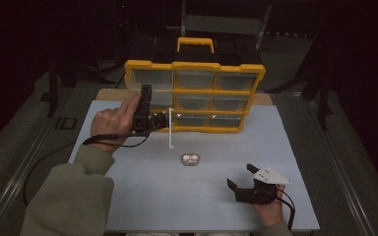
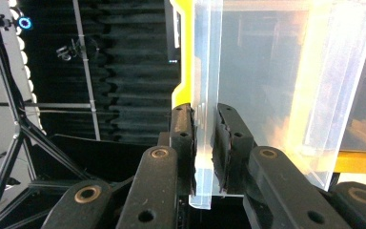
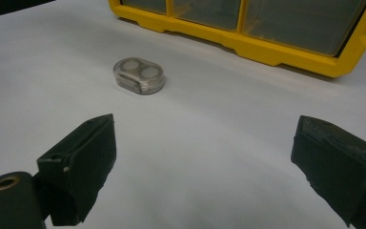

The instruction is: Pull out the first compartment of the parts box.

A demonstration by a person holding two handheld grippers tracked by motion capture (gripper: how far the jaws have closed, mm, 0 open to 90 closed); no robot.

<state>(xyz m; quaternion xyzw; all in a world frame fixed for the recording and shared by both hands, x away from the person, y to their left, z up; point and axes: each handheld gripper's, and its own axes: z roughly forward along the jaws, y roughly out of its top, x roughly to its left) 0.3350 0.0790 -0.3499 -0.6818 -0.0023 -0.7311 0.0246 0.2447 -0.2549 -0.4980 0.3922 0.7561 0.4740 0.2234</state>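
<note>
Left gripper (image 1: 163,119): its jaws are clamped on the front edge of a clear plastic drawer (image 2: 267,86). In the left gripper view the thin clear wall runs straight up between the two black pads (image 2: 183,138), and both pads press flat against it.

Left hand (image 1: 112,122): it wraps the gripper body at the left end of the yellow cabinet, forefinger stretched along the top. A cable trails back from it toward the sleeve.

Clear plastic drawer: it sits at the lower left corner of the cabinet, pulled partly forward. In the high view its front edge shows as a thin pale upright strip (image 1: 171,129) standing out over the table.

Right gripper (image 1: 246,181): its jaws stand wide apart with nothing between them. In the right gripper view the two black pads (image 3: 90,157) flank bare white table.

Right hand (image 1: 270,206): it holds the gripper low over the near right part of the table, well apart from the cabinet. The grey three-cornered plate lies on top.

Small clear case (image 1: 191,159): oval, with two round pale discs inside. It lies flat on the table (image 1: 142,196) between the two grippers, ahead of the right gripper's open jaws and apart from them, just in front of the cabinet.

Yellow cabinet (image 1: 195,65): it stands upright at the far middle of the table, with three rows of clear drawers and a yellow handle on top.

Table: covered in white, with dark surroundings on every side.
</note>
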